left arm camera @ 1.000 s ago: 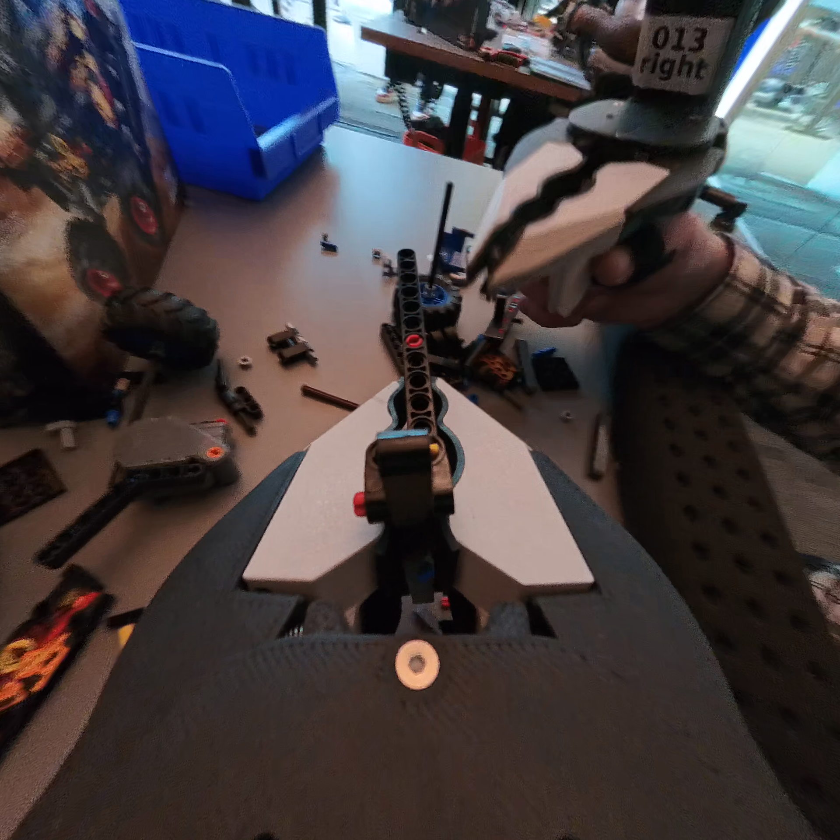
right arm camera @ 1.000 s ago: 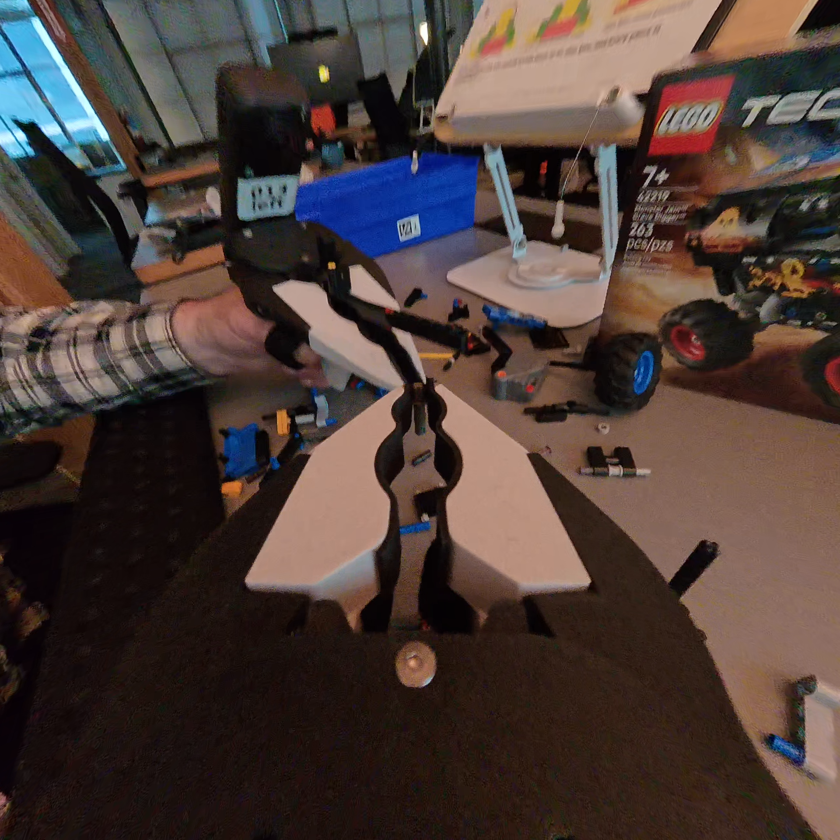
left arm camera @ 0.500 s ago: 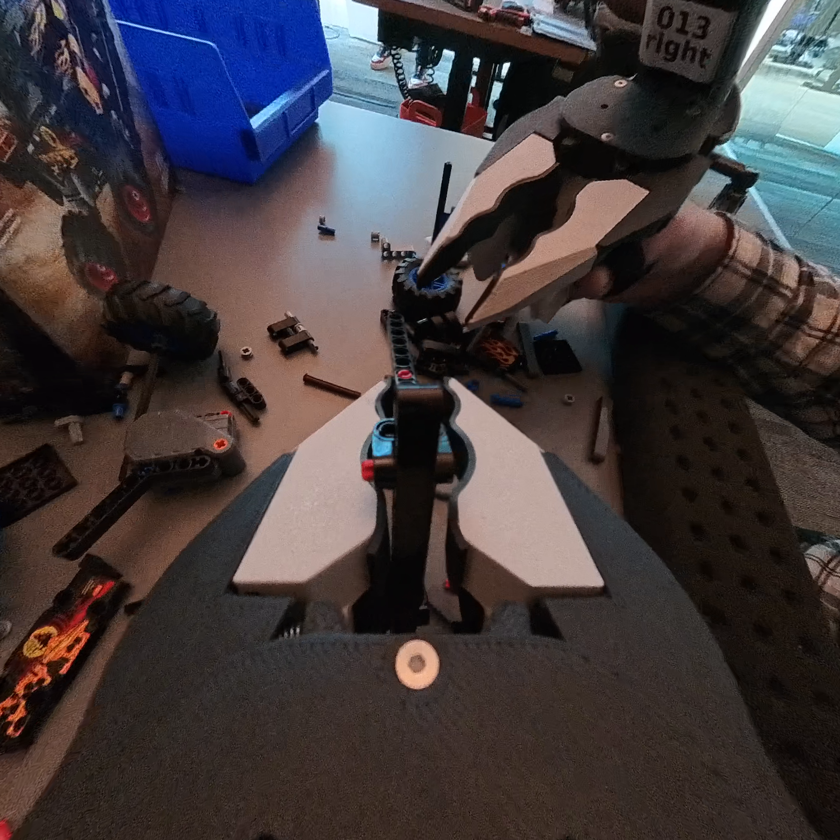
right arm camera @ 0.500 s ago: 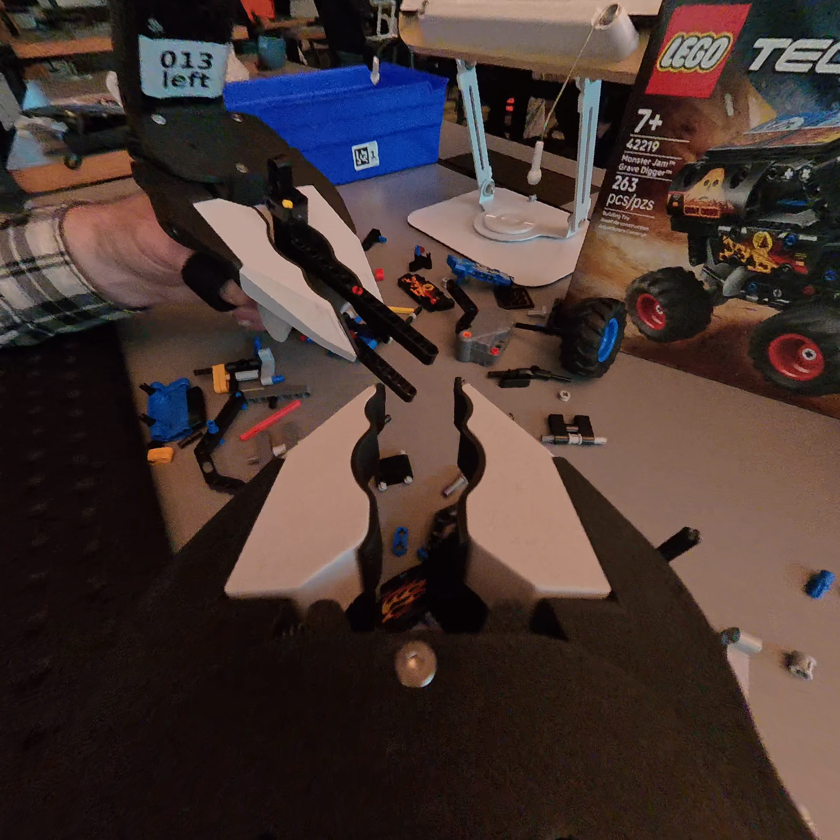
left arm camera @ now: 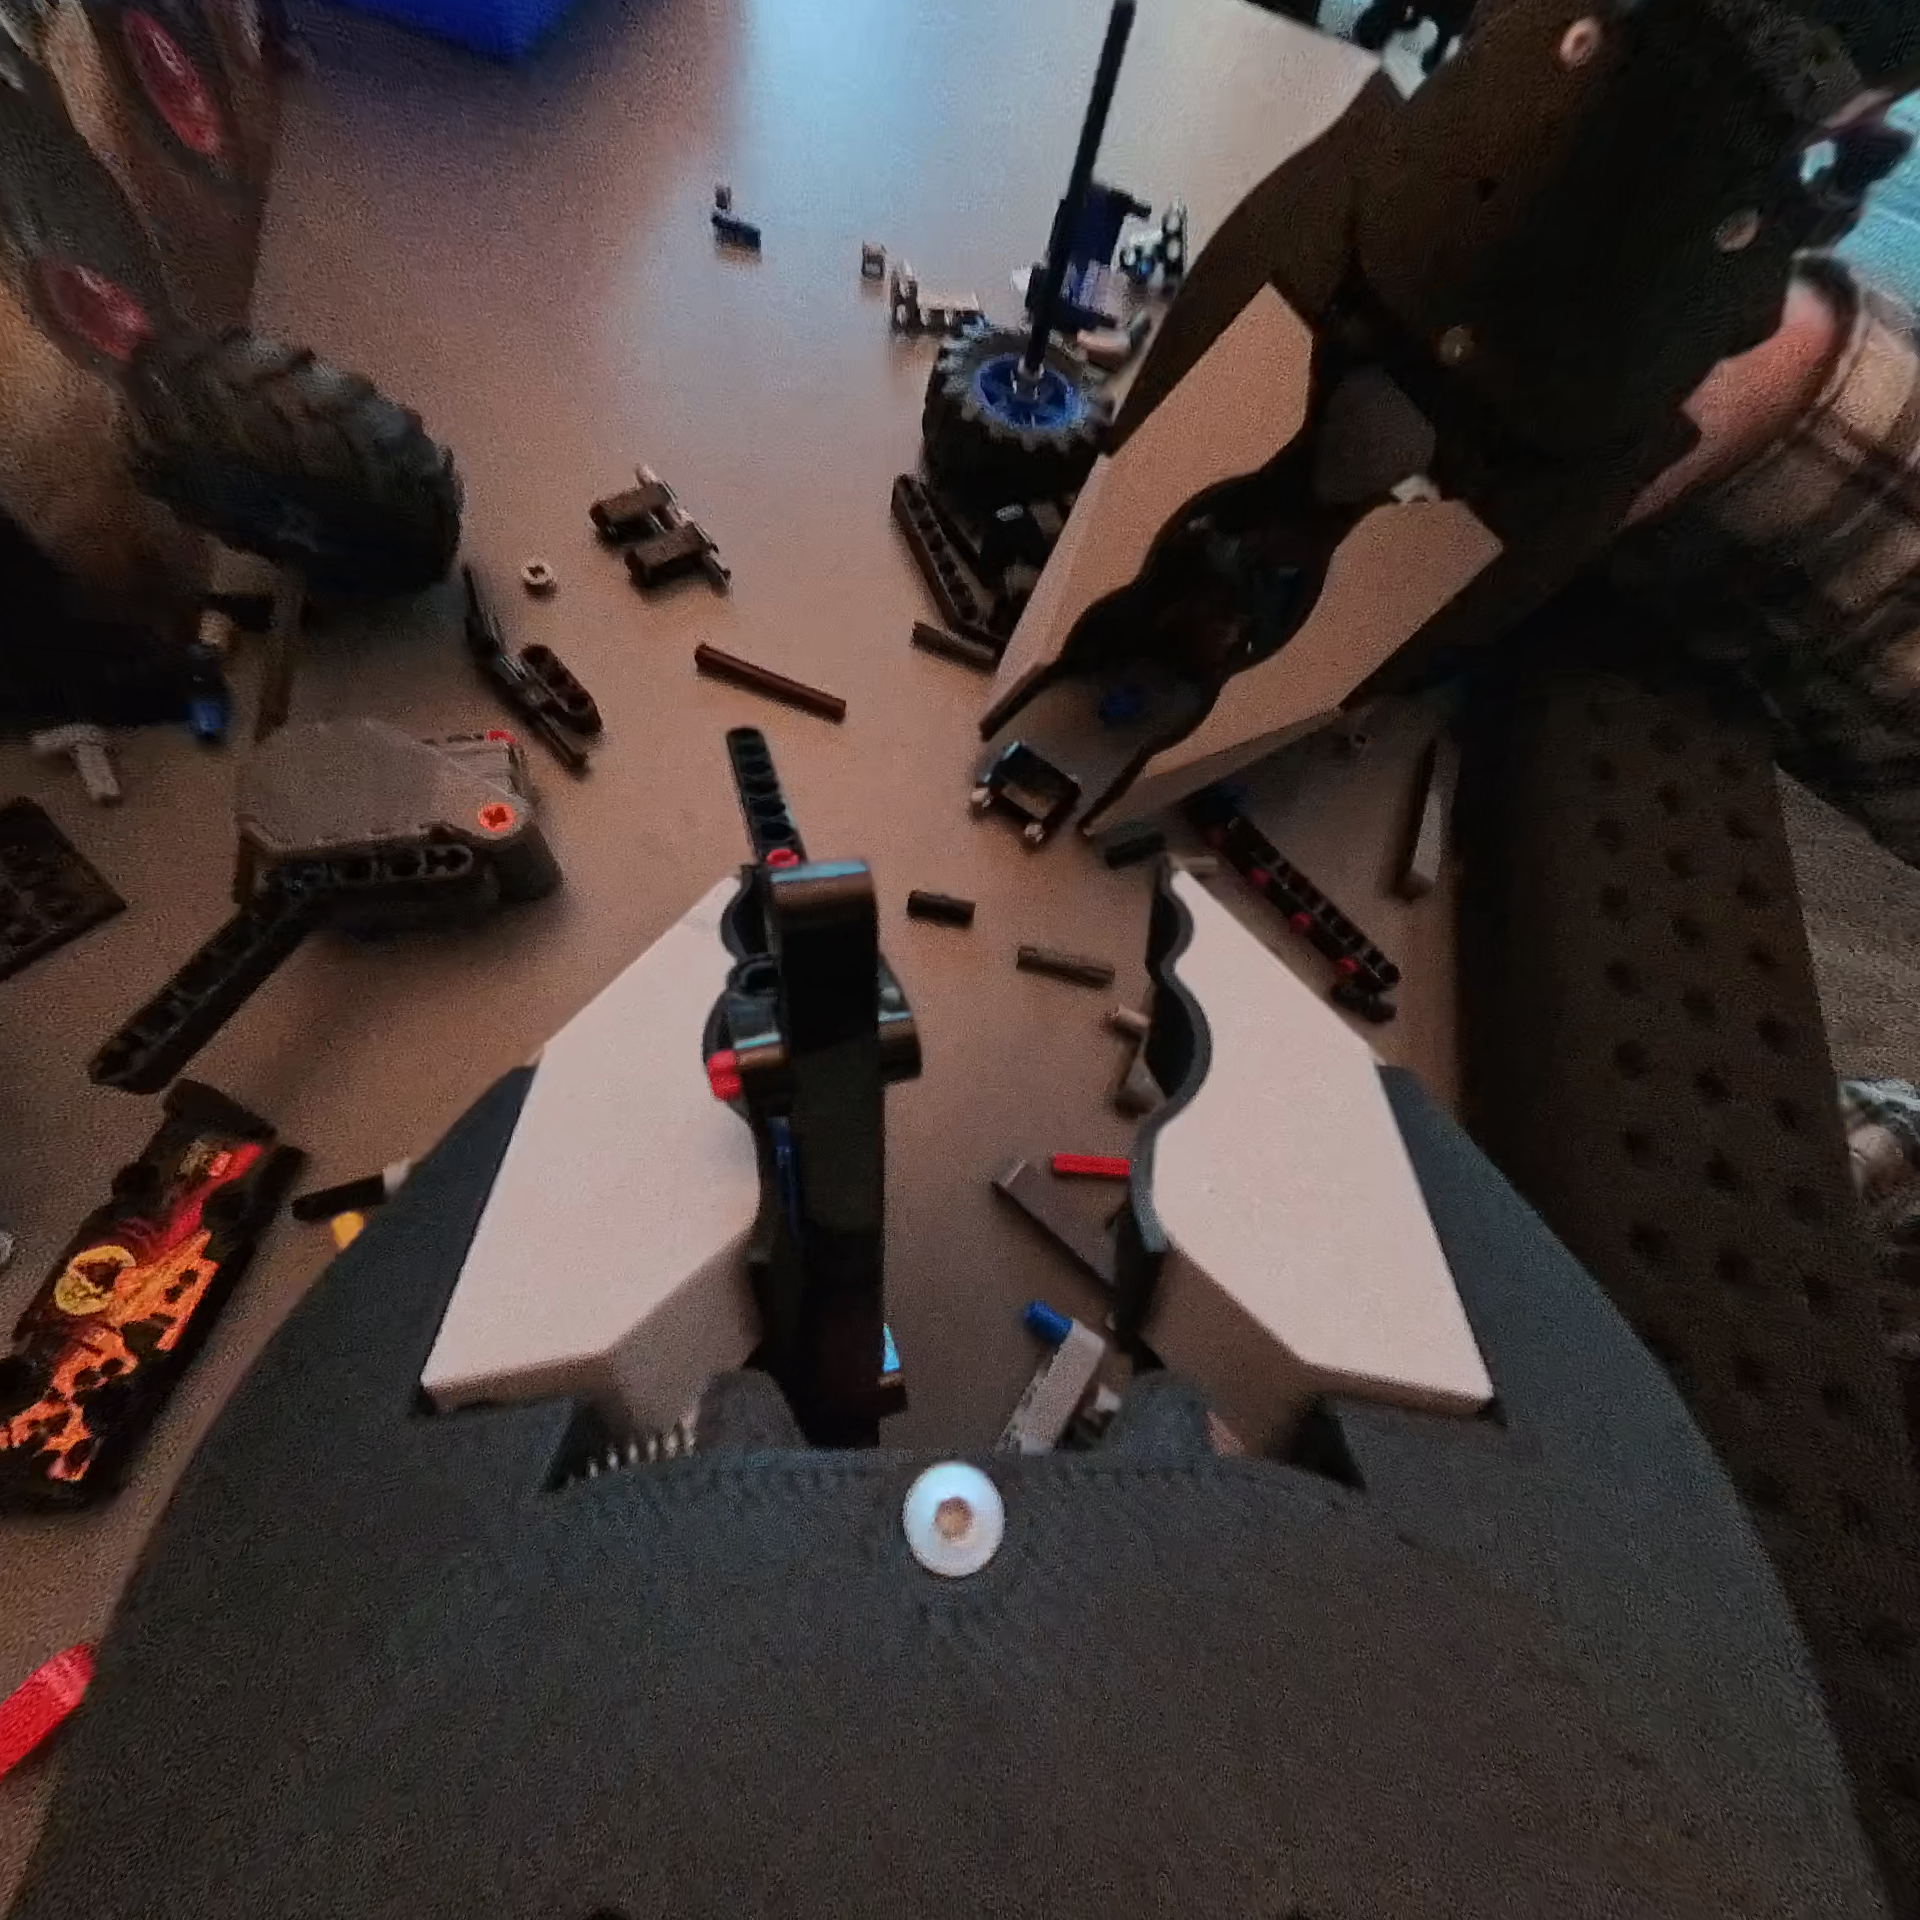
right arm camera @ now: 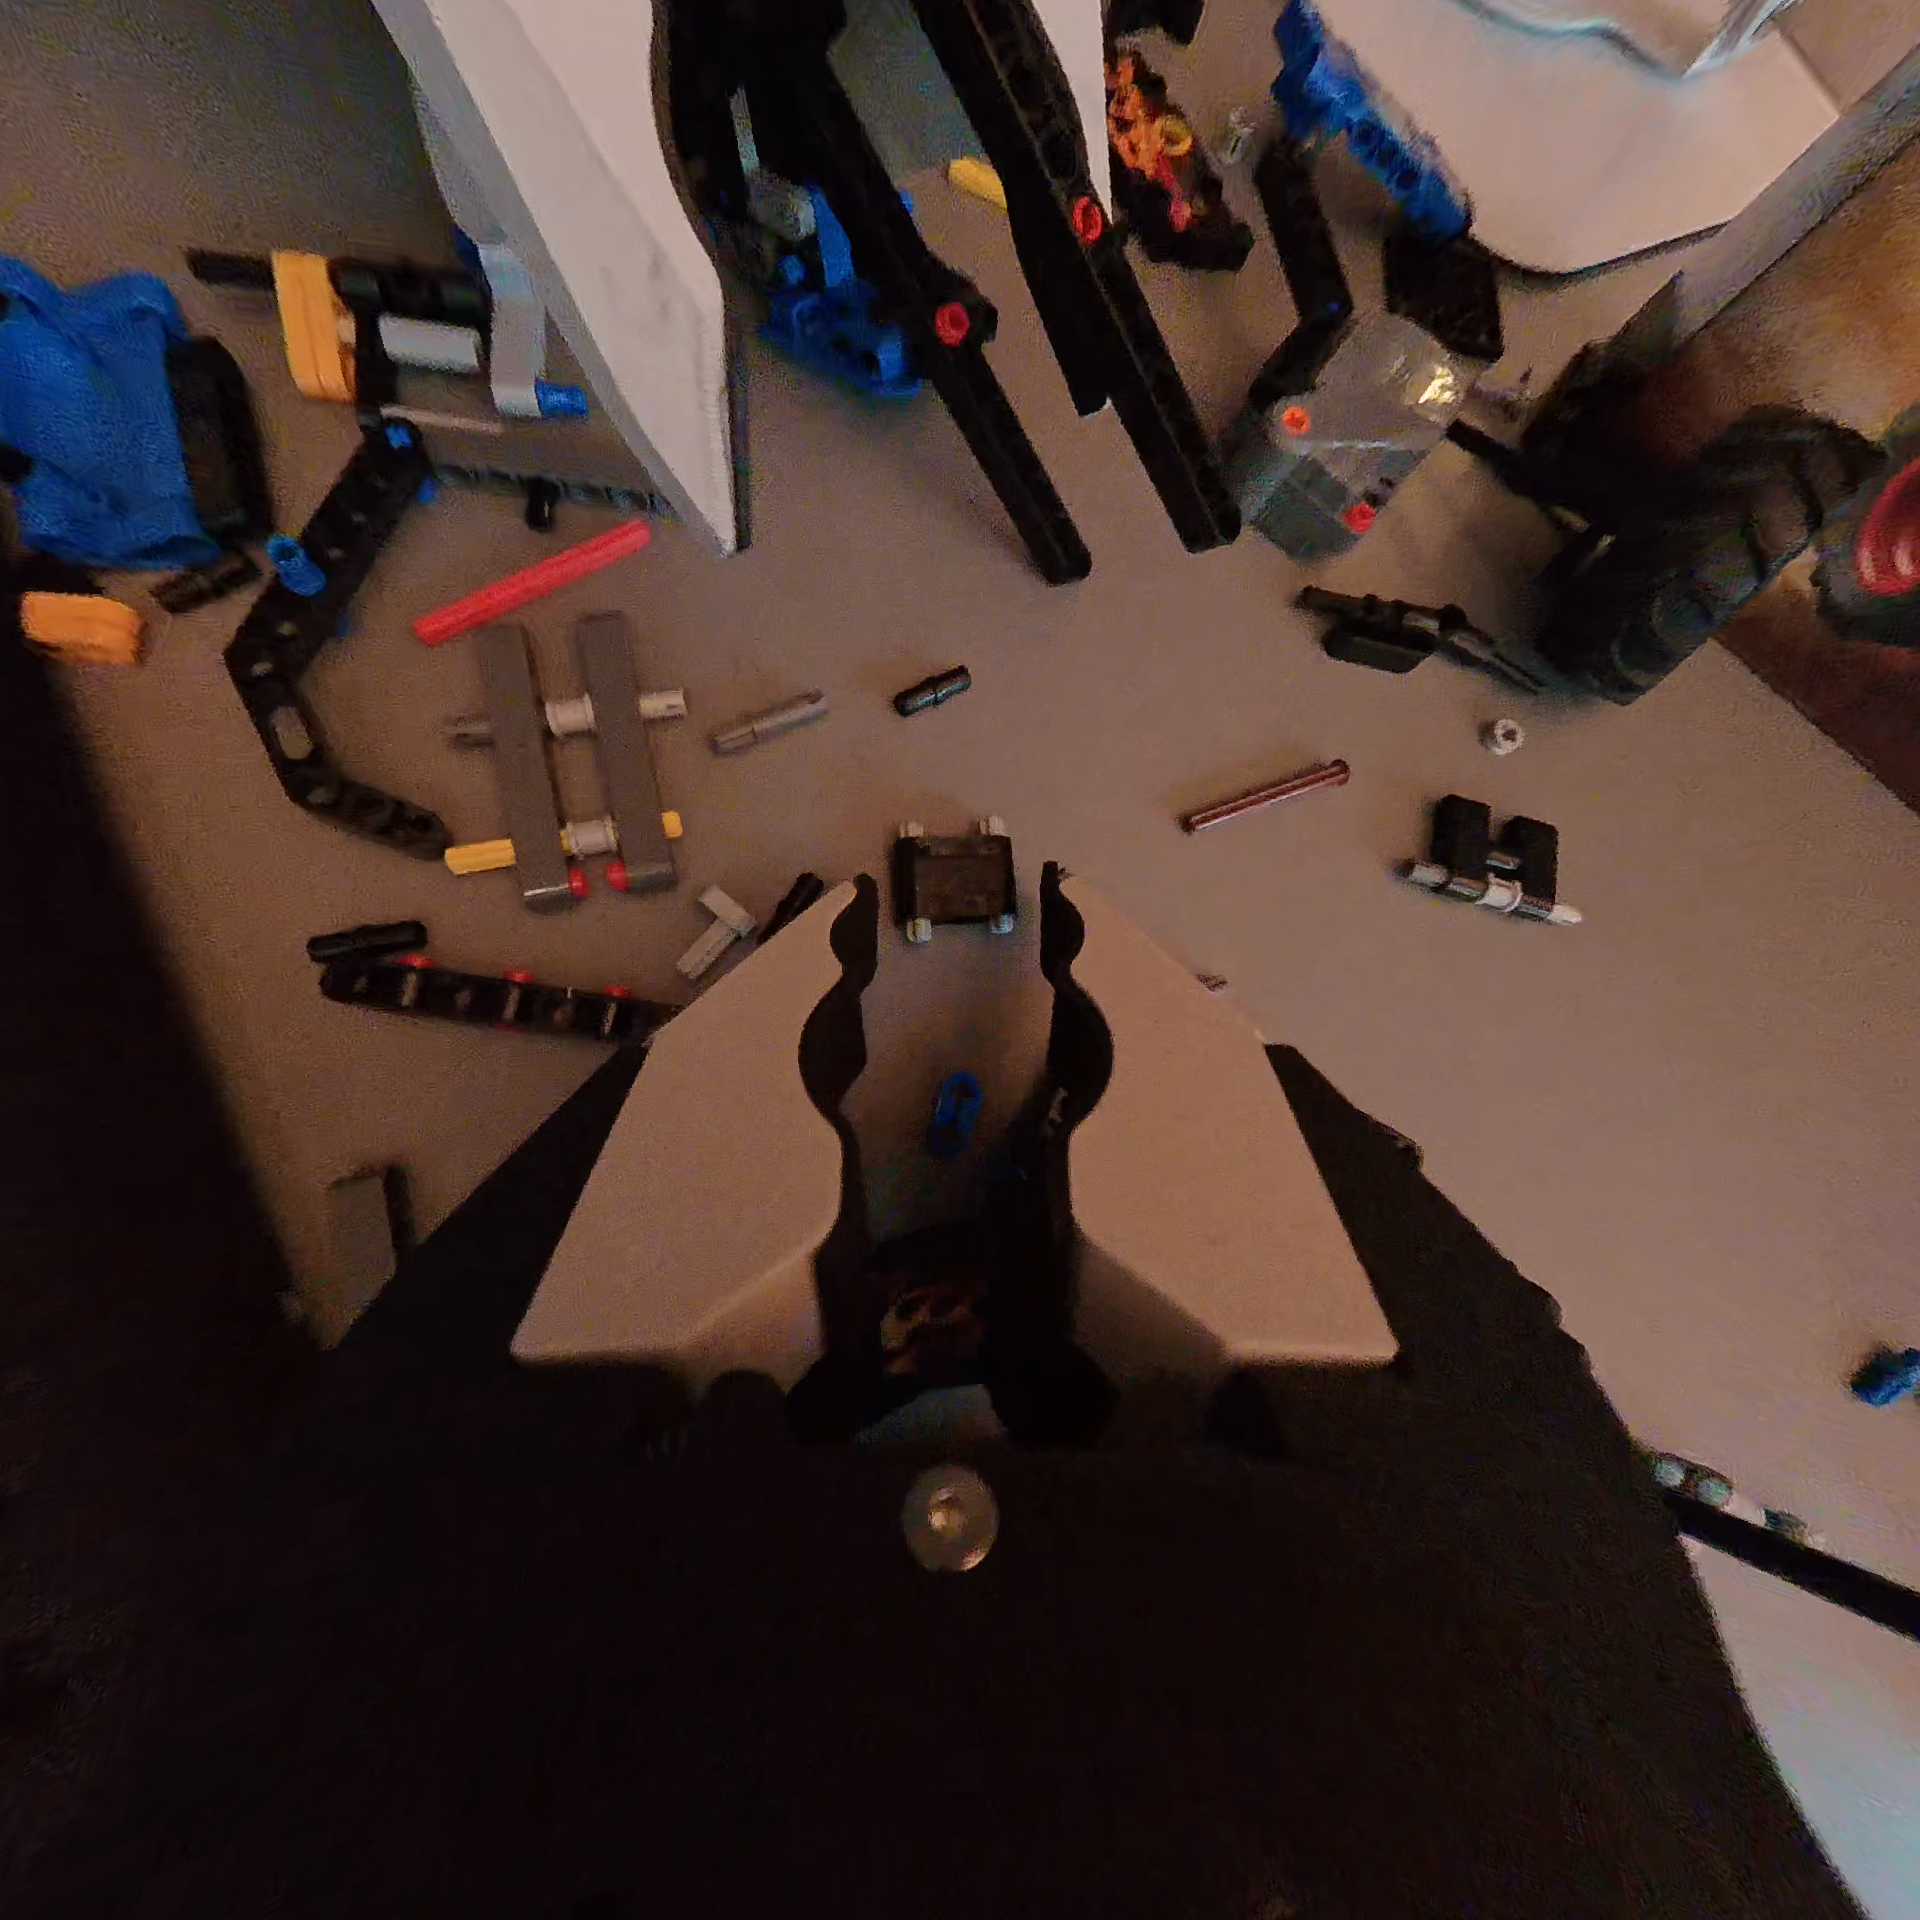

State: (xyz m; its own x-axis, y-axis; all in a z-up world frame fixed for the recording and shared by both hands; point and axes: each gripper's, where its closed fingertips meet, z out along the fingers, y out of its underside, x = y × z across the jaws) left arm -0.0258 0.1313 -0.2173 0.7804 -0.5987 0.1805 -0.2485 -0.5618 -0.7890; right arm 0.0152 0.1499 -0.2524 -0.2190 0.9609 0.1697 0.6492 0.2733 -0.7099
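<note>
- Grey table (left arm camera: pixel 852 125) strewn with loose building-toy parts.
- Left gripper (left arm camera: pixel 951 935): fingers spread wide, black beam assembly (left arm camera: pixel 821 1049) leaning against the left finger, unclamped.
- Right gripper (right arm camera: pixel 954 883): fingers apart, empty, hovering low just short of a small black connector block (right arm camera: pixel 954 878).

Two tools (left arm camera: pixel 951 904) (right arm camera: pixel 951 883), two tyres (left arm camera: pixel 301 457) (left arm camera: pixel 1008 410), one flame-printed panel (left arm camera: pixel 125 1288), one red axle (right arm camera: pixel 532 582), one brown axle (right arm camera: pixel 1265 795), one grey motor block (left arm camera: pixel 384 810).
</note>
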